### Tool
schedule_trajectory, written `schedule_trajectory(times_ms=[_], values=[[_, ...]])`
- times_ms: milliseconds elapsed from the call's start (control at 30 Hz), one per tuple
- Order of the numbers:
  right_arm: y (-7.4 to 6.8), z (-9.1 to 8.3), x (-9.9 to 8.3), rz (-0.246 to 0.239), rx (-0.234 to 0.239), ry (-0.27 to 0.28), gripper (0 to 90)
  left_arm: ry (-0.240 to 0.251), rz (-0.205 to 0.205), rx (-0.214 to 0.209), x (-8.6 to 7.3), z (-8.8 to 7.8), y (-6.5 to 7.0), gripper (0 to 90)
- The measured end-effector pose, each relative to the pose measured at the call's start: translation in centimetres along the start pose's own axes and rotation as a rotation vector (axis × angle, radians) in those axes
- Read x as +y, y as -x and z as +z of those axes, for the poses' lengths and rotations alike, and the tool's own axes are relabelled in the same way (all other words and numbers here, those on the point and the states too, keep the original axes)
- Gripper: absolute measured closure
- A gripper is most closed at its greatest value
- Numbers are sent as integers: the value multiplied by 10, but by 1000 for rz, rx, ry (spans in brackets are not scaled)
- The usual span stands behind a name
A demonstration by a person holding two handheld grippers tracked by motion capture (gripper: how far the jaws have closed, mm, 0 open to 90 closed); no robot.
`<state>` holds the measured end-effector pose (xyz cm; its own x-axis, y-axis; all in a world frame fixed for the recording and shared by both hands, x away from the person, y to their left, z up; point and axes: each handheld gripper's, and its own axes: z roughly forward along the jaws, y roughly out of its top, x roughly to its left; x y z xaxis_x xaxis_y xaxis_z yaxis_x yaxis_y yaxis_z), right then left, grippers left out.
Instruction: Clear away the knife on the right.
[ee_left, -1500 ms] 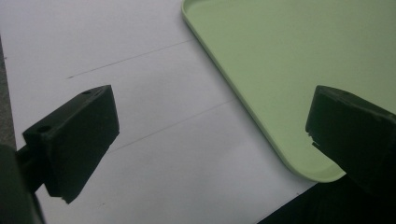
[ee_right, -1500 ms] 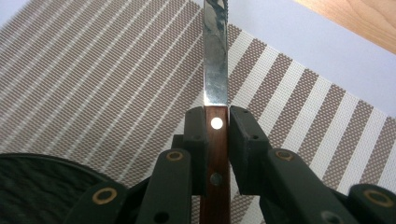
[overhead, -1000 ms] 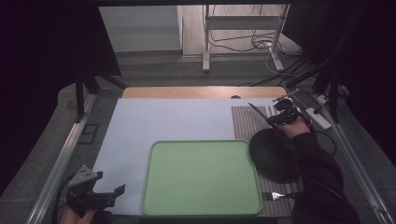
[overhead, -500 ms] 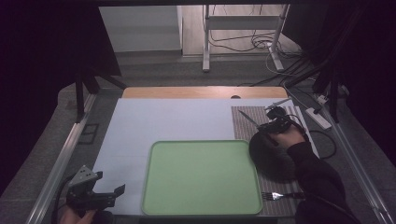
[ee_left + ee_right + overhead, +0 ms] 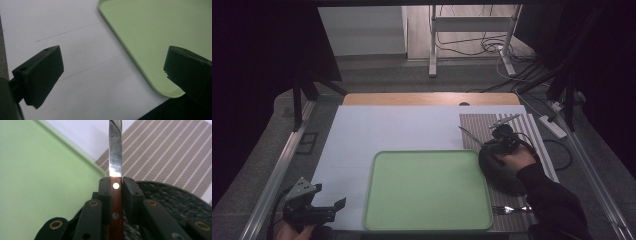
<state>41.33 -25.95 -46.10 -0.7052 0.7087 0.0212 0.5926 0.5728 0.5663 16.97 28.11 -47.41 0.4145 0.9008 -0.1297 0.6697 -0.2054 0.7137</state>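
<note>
My right gripper [image 5: 486, 145] is shut on a knife's brown wooden handle [image 5: 115, 202], and its steel blade [image 5: 115, 152] sticks out past the jaws. In the high view the blade [image 5: 469, 135] points left and away, over the striped placemat [image 5: 537, 132]. This gripper hovers above the left rim of a dark plate [image 5: 504, 177], close to the right edge of the green tray [image 5: 427, 190]. At the table's near left corner, my left gripper [image 5: 337, 206] stands open with nothing between its jaws, just left of the tray's corner [image 5: 160, 87].
A fork [image 5: 509, 209] lies at the near end of the placemat, below the plate. A white sheet [image 5: 402, 130] covers the table under the tray, with a wooden strip [image 5: 427, 98] at the far edge. Metal rails run along both sides of the table.
My right gripper has carried the knife from the far right of the placemat toward the near left, to the plate's left rim beside the tray. The left gripper has kept still.
</note>
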Motion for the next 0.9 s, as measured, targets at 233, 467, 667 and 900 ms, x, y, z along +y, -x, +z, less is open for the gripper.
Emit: schedule_trajectory(times_ms=[233, 467, 667, 900], values=[[-22, -7, -5, -19, 24, 17, 774, 0, -1, 1, 0, 0, 0, 26], [-45, -11, -12, -39, 47, 21, 774, -1, -2, 1, 0, 0, 0, 27], [-64, -16, -17, -50, 71, 26, 774, -1, -3, 2, 0, 0, 0, 27], [-86, -18, -22, -72, 97, 25, 774, -1, -5, 3, 0, 0, 0, 28]])
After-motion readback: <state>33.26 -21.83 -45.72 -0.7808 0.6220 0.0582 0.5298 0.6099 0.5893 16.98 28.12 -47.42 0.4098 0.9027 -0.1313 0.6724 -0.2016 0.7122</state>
